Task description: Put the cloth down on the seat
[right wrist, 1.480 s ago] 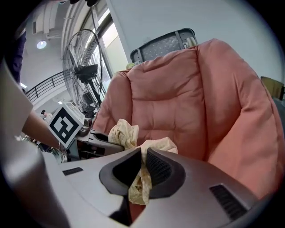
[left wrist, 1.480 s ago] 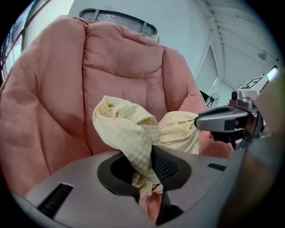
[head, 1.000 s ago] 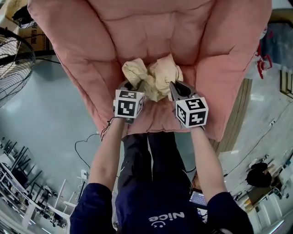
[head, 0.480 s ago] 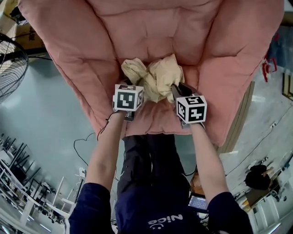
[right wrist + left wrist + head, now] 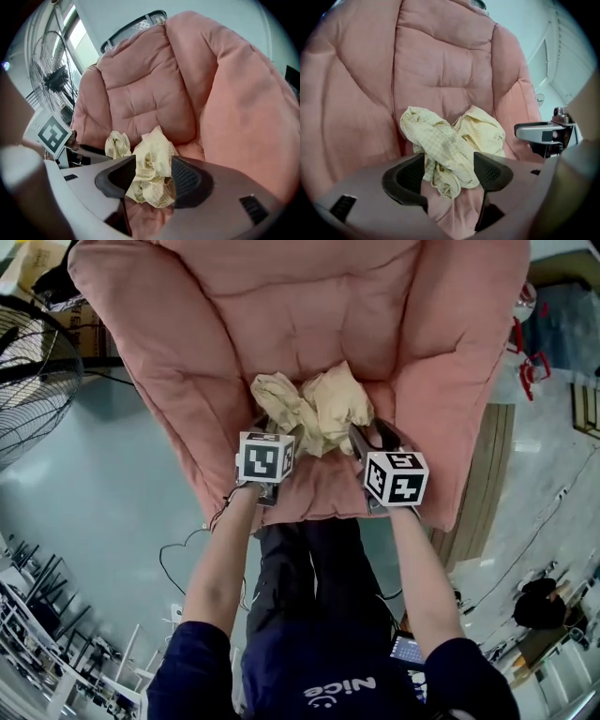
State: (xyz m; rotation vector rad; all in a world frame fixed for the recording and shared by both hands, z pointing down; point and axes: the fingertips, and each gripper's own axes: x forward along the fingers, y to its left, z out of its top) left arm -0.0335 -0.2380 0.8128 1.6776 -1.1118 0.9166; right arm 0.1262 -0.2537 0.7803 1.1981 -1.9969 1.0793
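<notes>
A crumpled pale-yellow checked cloth (image 5: 314,409) lies bunched on the seat (image 5: 319,486) of a pink padded chair. In the head view my left gripper (image 5: 266,427) is at the cloth's near left edge and my right gripper (image 5: 371,439) at its near right edge. The left gripper (image 5: 449,171) has just been opening: its jaws stand apart, with a fold of cloth (image 5: 450,145) loose between them. The right gripper (image 5: 153,176) has also just been opening. The cloth (image 5: 152,164) fills the gap between its spread jaws.
The chair's quilted back (image 5: 309,296) and arms rise around the seat. A standing fan (image 5: 28,371) is on the grey floor at the left, with cardboard boxes (image 5: 80,320) behind it and a cable (image 5: 183,545) on the floor. A wooden panel (image 5: 492,474) stands right of the chair.
Both grippers have drawn back a little toward the seat's front edge. The right jaws look wider apart. The cloth stays bunched on the seat.
</notes>
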